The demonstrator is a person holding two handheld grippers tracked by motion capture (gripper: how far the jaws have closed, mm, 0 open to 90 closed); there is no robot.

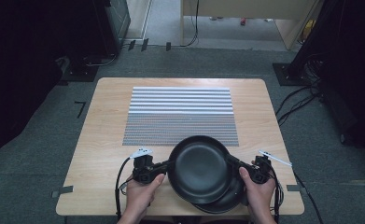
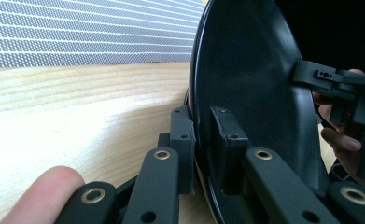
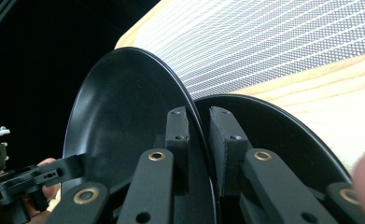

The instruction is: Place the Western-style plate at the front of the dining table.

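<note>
Two black plates sit stacked near the table's front edge. The upper black plate (image 1: pixel 199 167) (image 2: pixel 245 79) (image 3: pixel 119 107) is held slightly lifted over the lower black plate (image 1: pixel 224 201) (image 3: pixel 273 130). My left gripper (image 1: pixel 165 166) (image 2: pixel 201 135) is shut on the upper plate's left rim. My right gripper (image 1: pixel 233 163) (image 3: pixel 199 135) is shut on the same plate's right rim, one jaw inside and one under it. In each gripper view the opposite gripper shows at the plate's far edge.
A grey and white striped mat (image 1: pixel 180 116) (image 2: pixel 77 32) (image 3: pixel 273 46) covers the middle of the wooden table (image 1: pixel 105 154). Beyond the table lie grey carpet, cables and dark stands (image 1: pixel 301 70) at both sides.
</note>
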